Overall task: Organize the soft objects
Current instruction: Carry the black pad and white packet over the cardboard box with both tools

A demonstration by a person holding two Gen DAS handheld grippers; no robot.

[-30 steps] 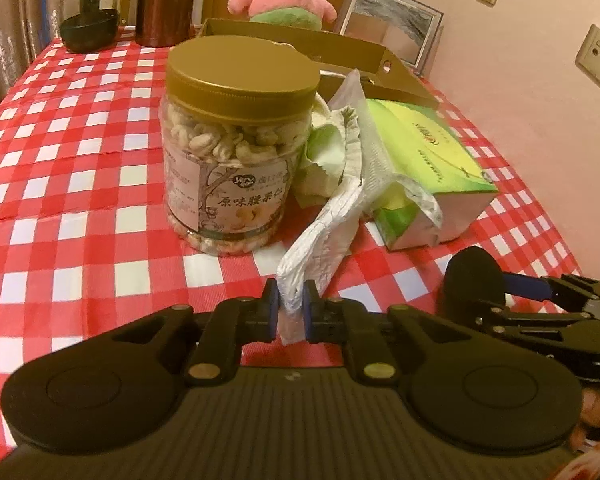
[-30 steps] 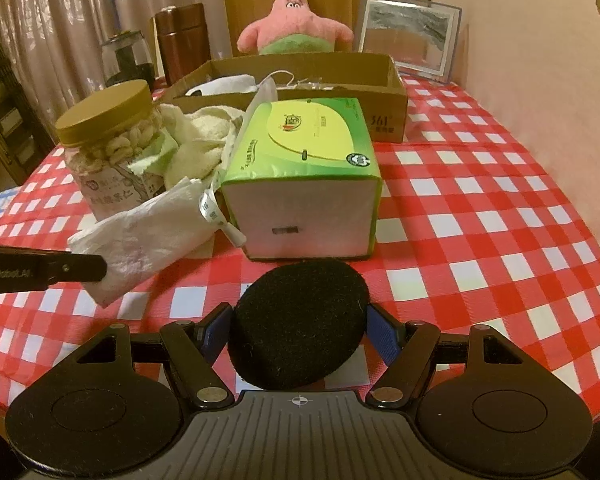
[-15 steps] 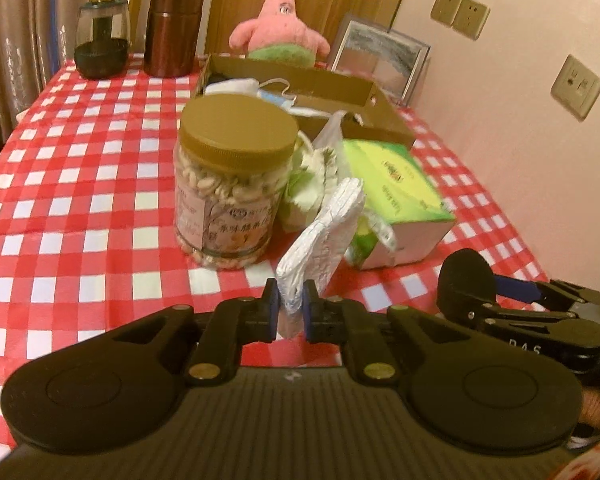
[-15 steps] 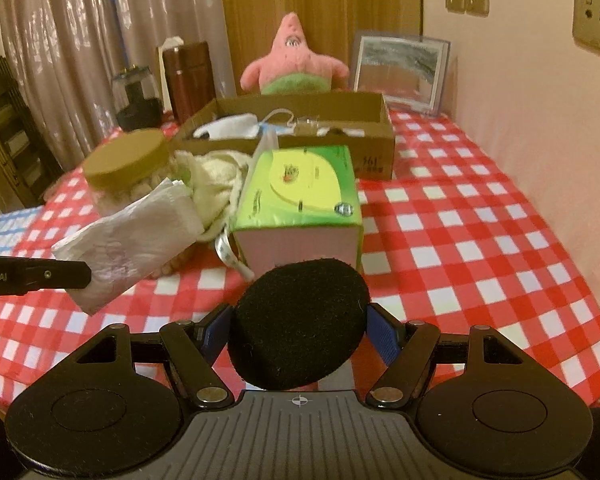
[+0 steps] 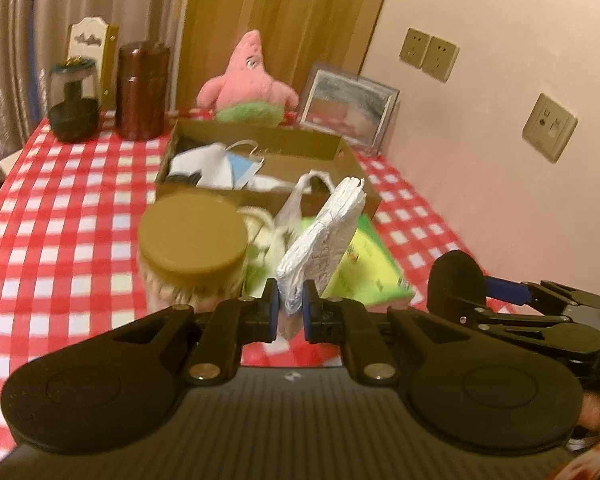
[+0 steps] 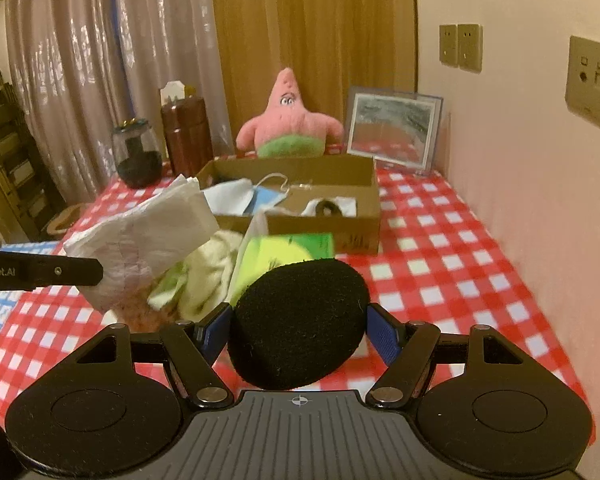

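A red-and-white checked tablecloth (image 6: 452,256) carries an open cardboard box (image 6: 324,222), a green tissue box (image 5: 364,264) and a gold-lidded jar (image 5: 192,236); the print on them is too blurred to read. The only legible writing is "Robot.AI" on the side of the left gripper (image 5: 291,312), seen from the right wrist view. Its jaws are clamped on a folded white tissue pack (image 5: 324,236), lifted clear of the cloth above the jar and tissue box, short of the cardboard box. The right gripper (image 6: 298,330) grips a round black foam pad (image 6: 300,320) between its blue-padded fingers (image 6: 384,334), held beside the left one.
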